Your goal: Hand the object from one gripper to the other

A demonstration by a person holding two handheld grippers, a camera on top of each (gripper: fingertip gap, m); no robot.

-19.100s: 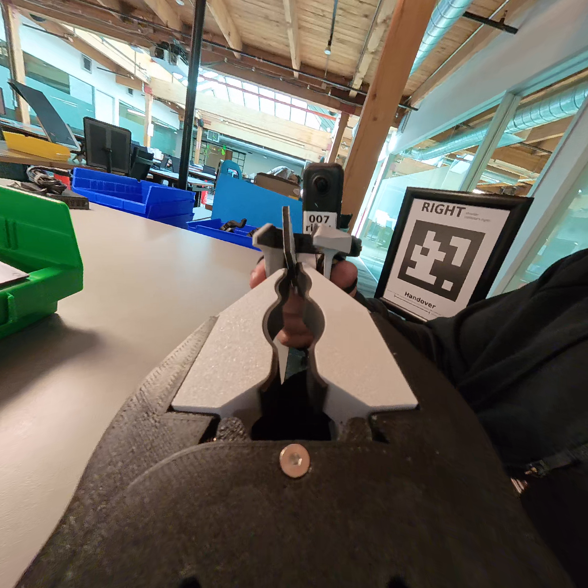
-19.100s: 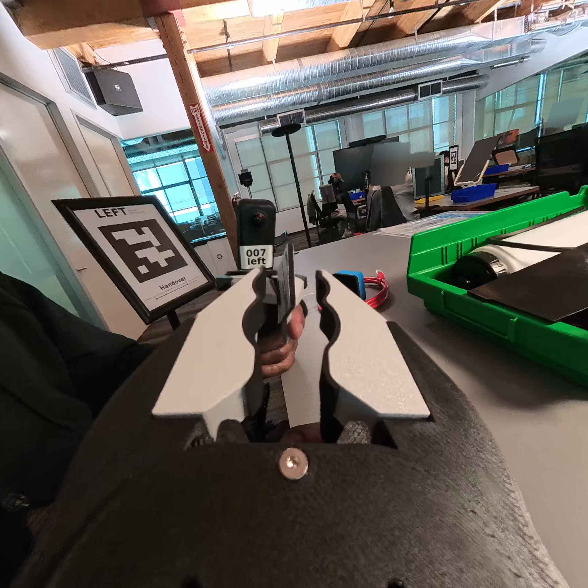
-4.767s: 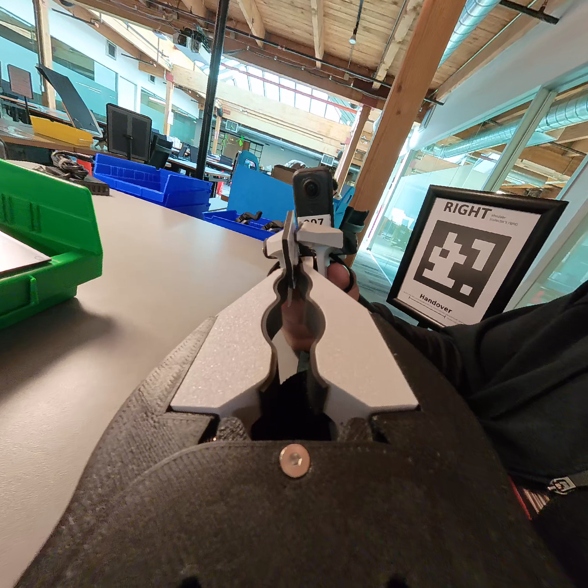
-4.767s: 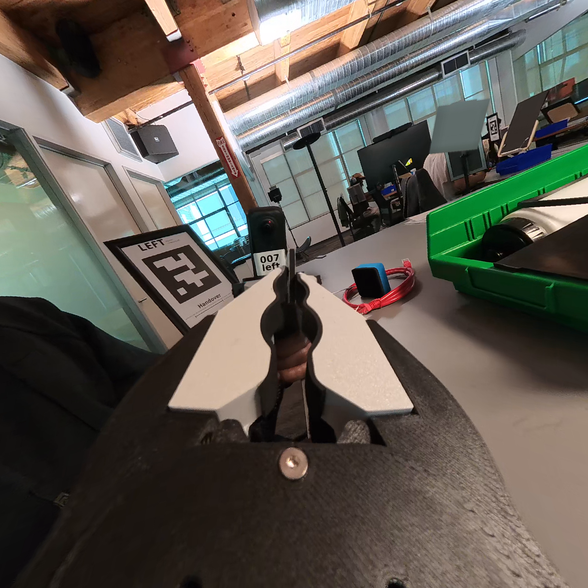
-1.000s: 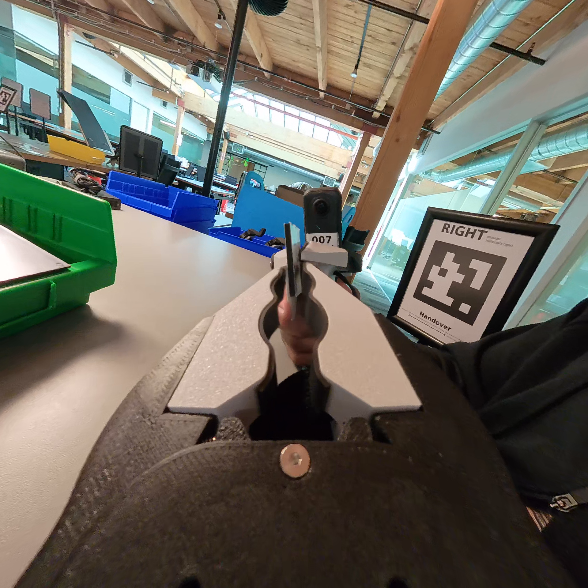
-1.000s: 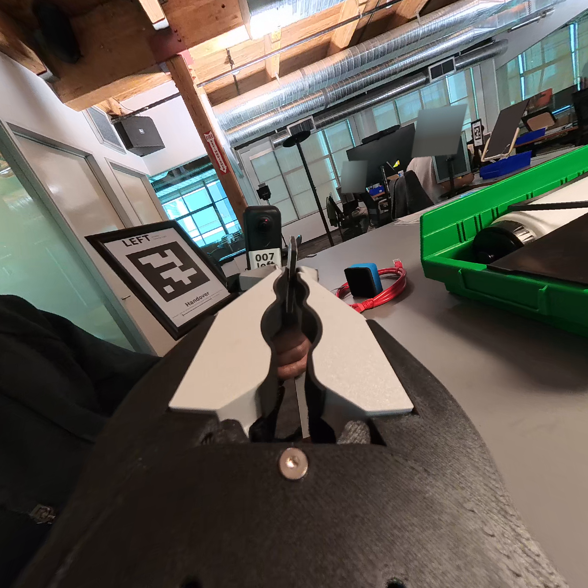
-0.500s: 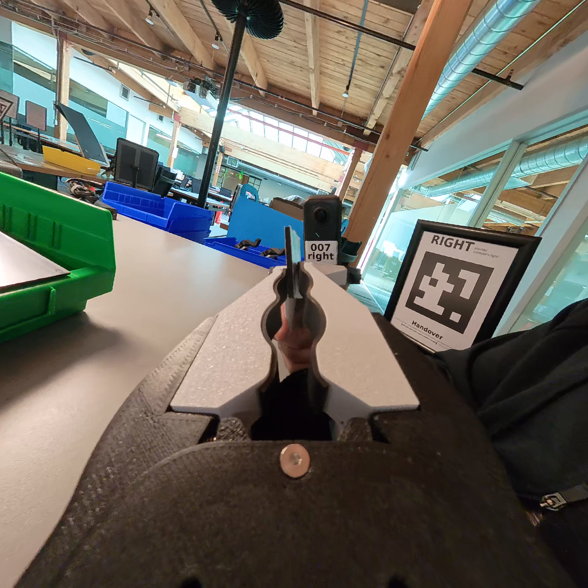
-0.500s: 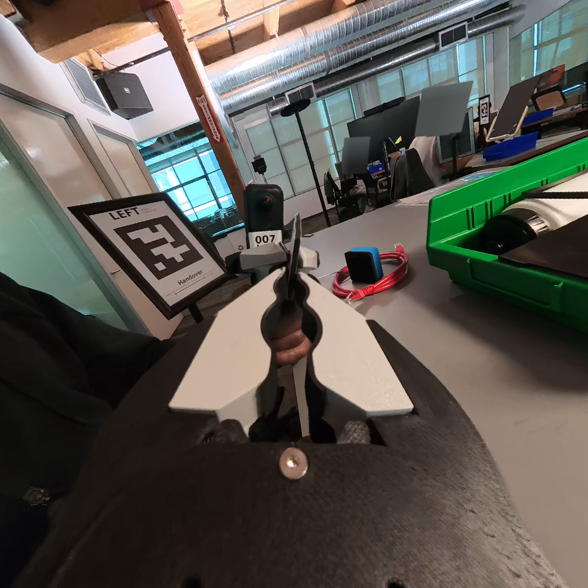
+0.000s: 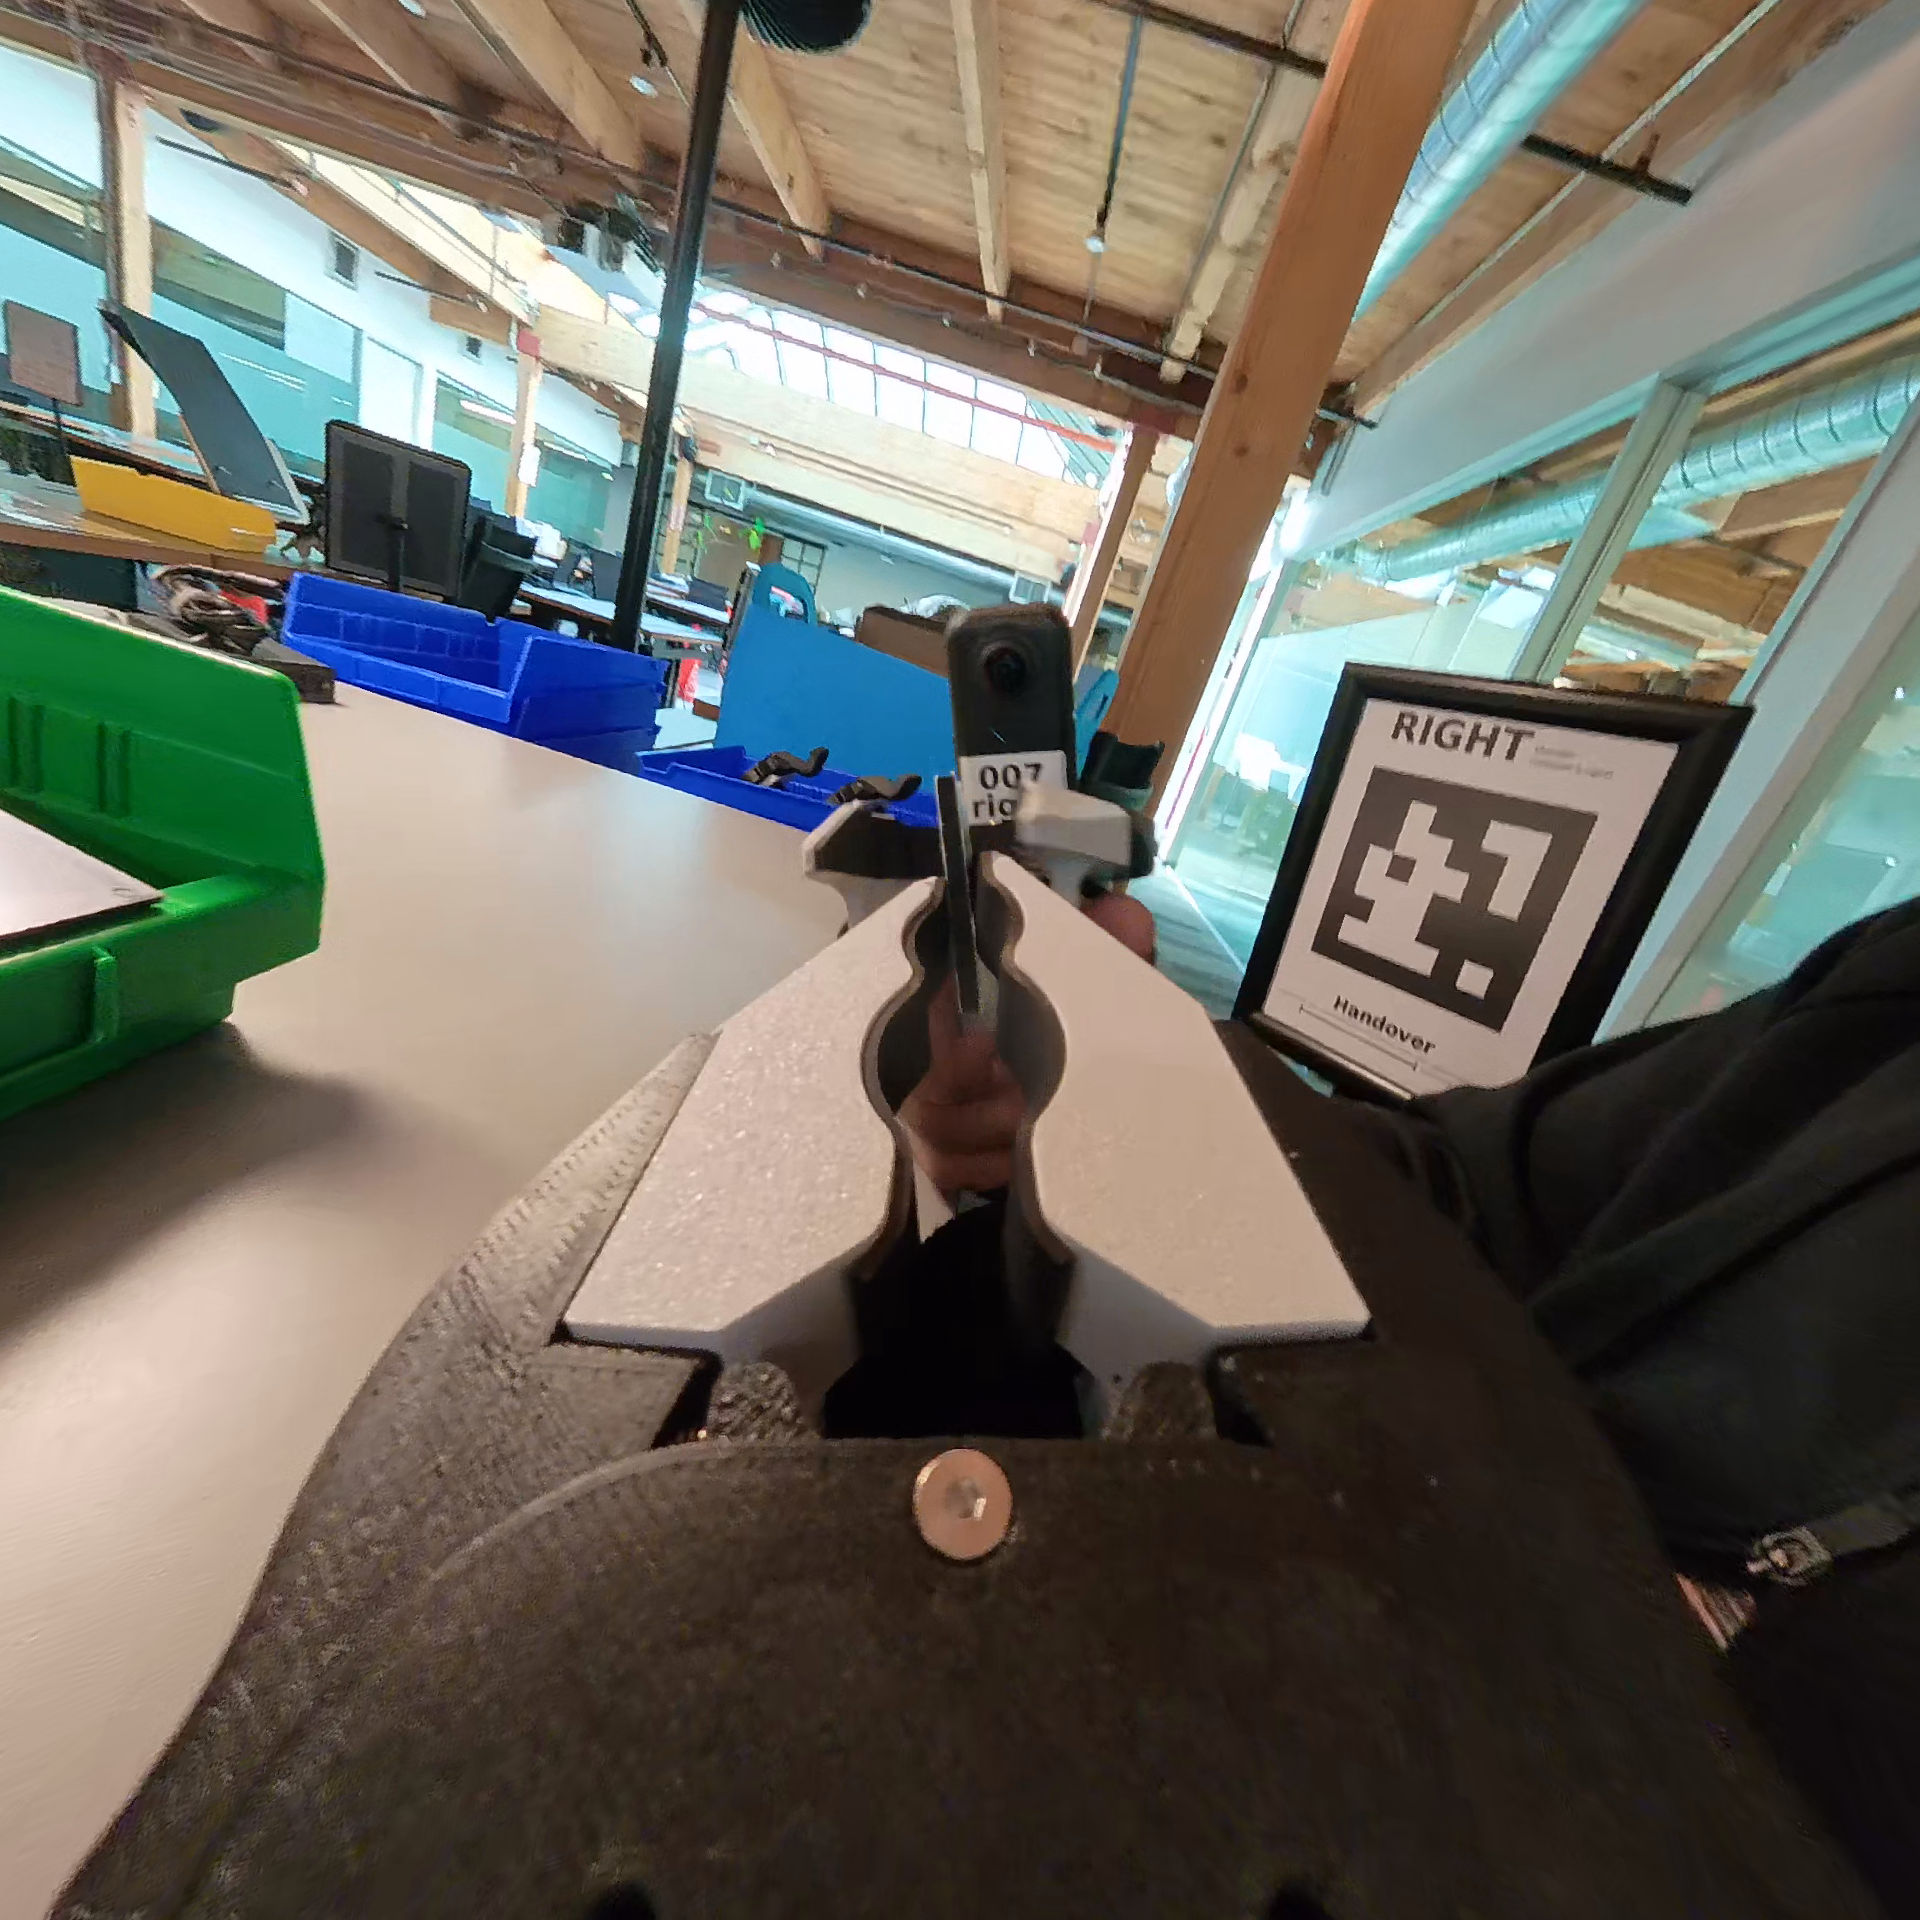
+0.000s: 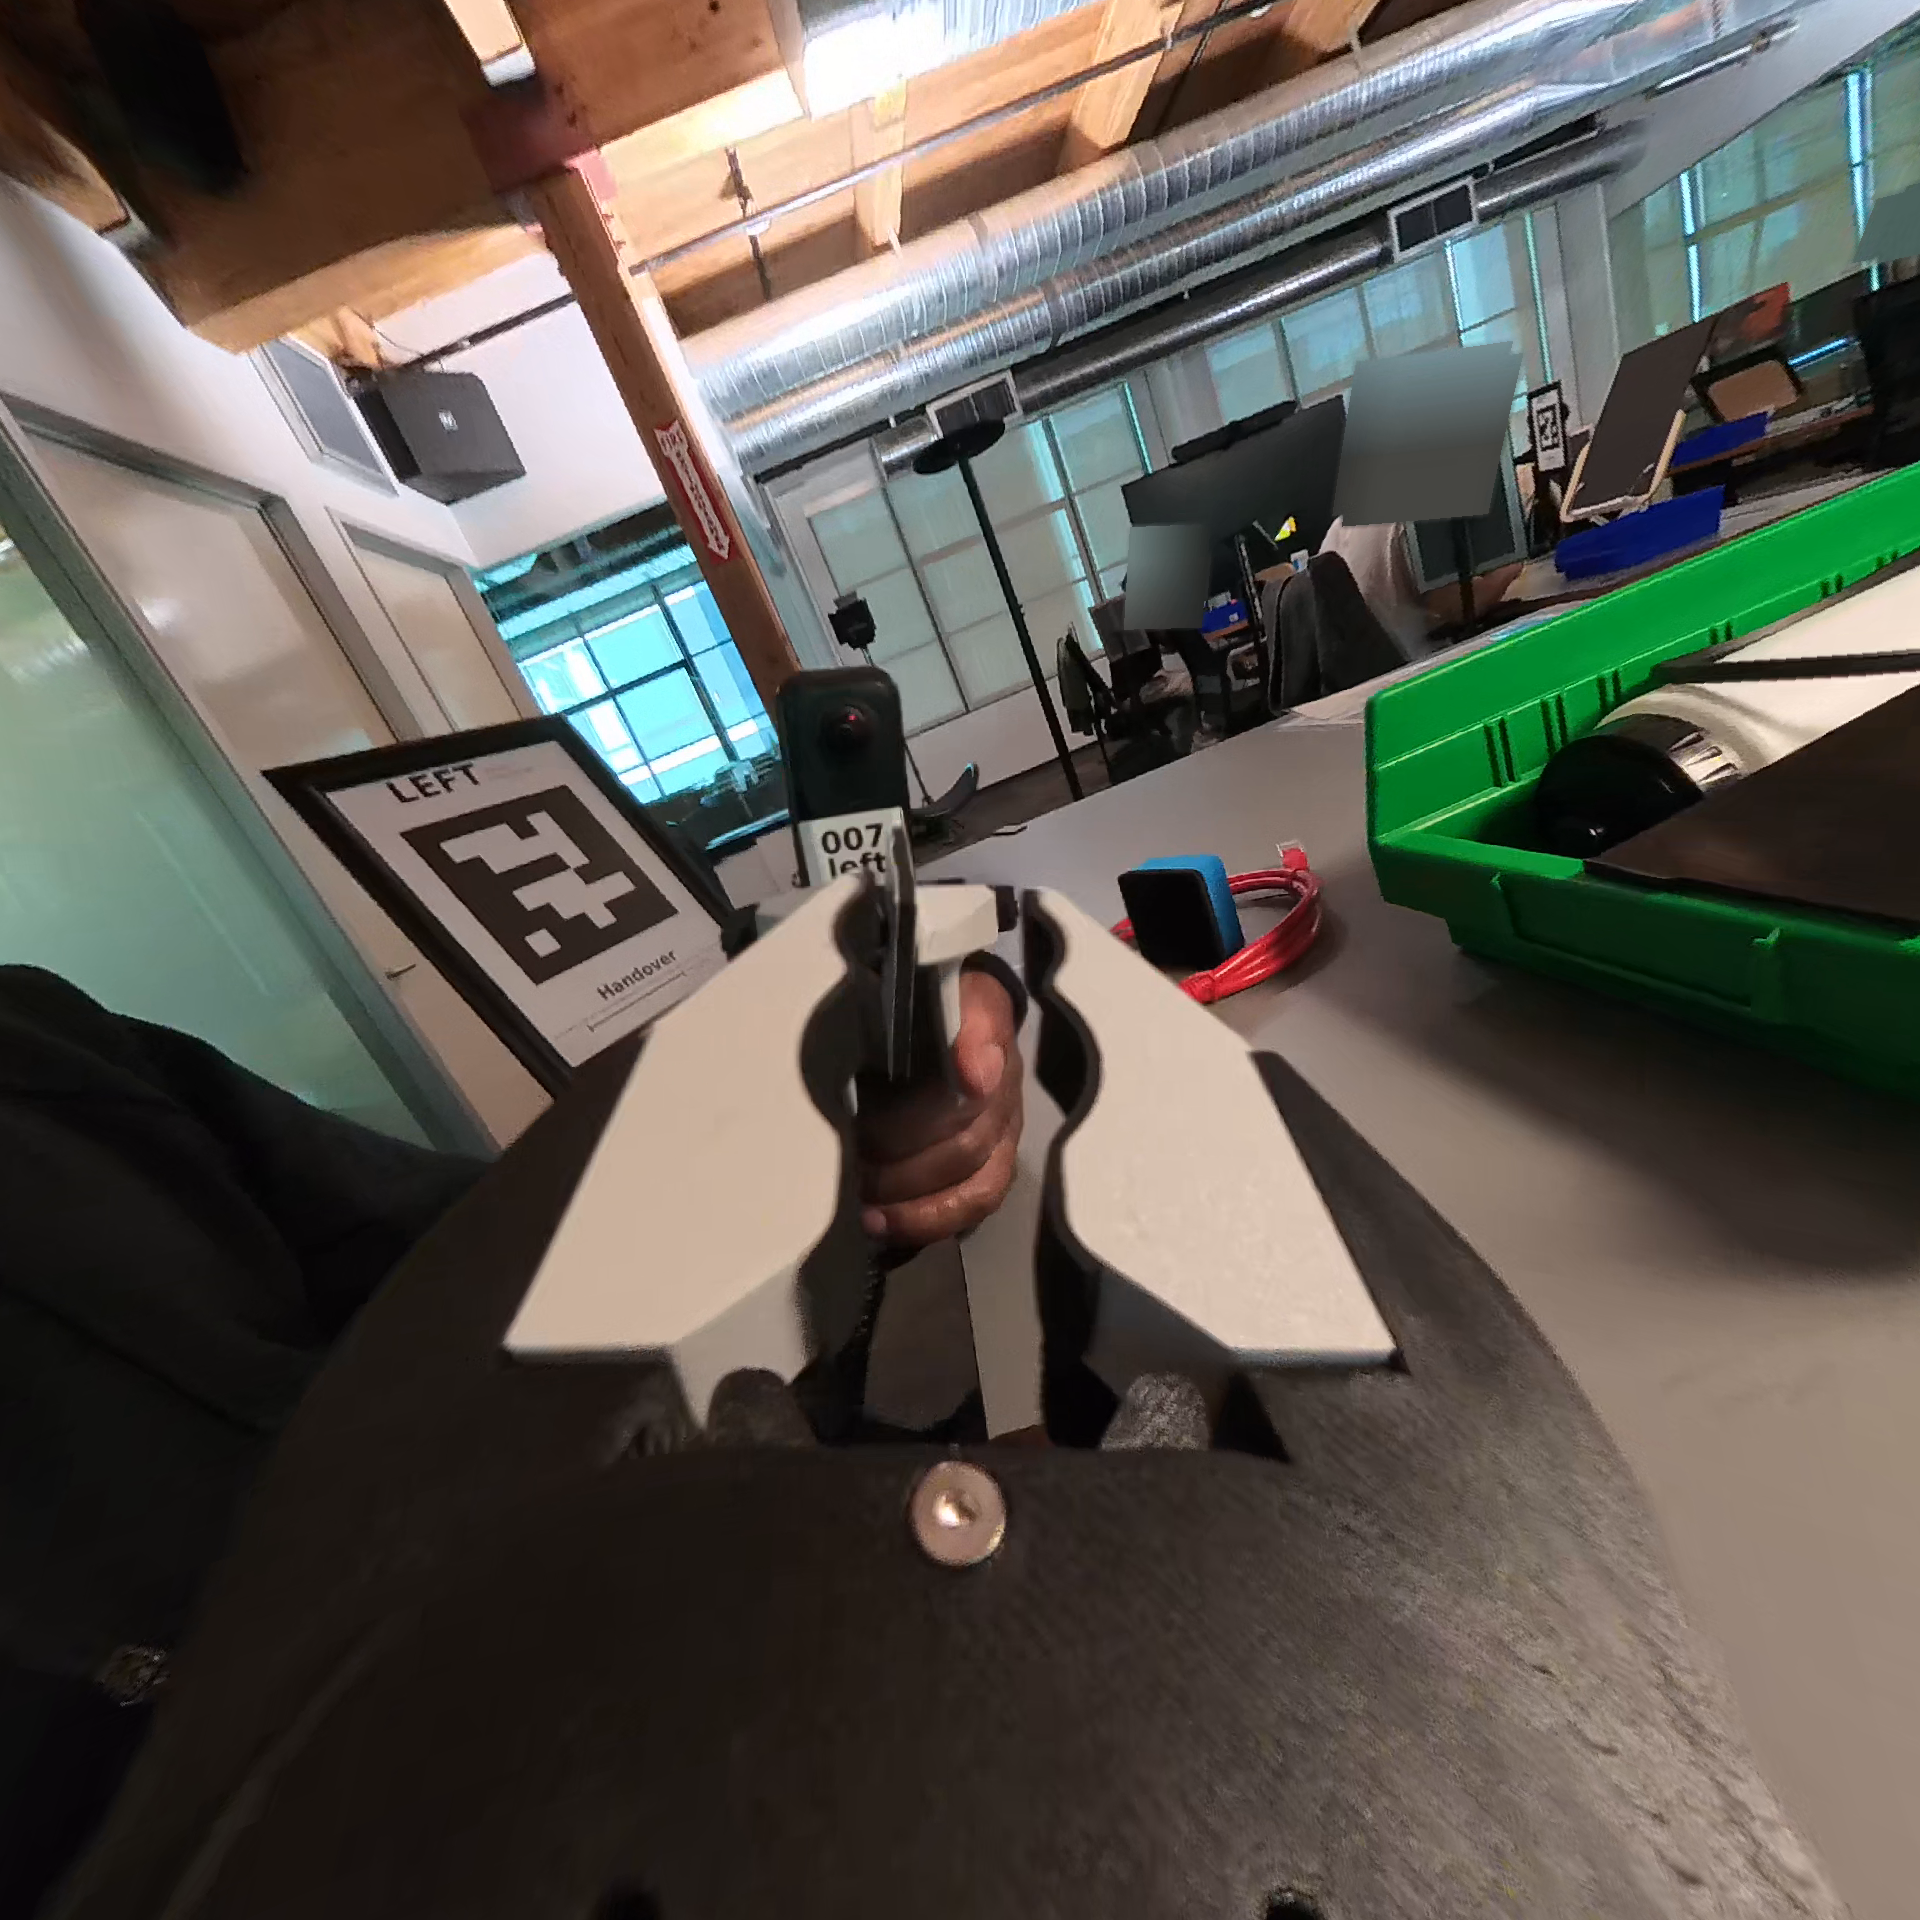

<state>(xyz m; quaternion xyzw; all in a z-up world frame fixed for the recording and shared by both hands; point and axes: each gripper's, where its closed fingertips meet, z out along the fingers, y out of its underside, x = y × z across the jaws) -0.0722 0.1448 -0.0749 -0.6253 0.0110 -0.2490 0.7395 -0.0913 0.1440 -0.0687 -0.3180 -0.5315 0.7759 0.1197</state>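
Note:
A thin, flat, dark grey plate [image 9: 951, 831] stands edge-on between my two grippers, which face each other above the grey table [image 9: 499, 935]. My left gripper [image 9: 961, 899] is shut on the plate. My right gripper [image 10: 935, 909] is open, its jaws spread on either side of the plate [image 10: 899, 987] without touching it. In the left wrist view the right gripper's fingers [image 9: 1070, 831] stand apart behind the plate. In the right wrist view a hand [image 10: 951, 1132] holds the left gripper's handle.
A green bin [image 9: 156, 831] stands on the table; it also shows in the right wrist view [image 10: 1662, 894]. Framed marker signs [image 9: 1455, 904] [image 10: 540, 883] stand at the table's edge. A blue block [image 10: 1184, 914] lies on a red cable [image 10: 1273, 935]. Blue bins [image 9: 468, 665] sit behind. My left and right fingertips are right by each other. The blue block [image 10: 1184, 914] is about equally far from each gripper, around 25 cm.
My right gripper has opened and let go of the plate. My left gripper stays shut on it. Both grippers shifted slightly.

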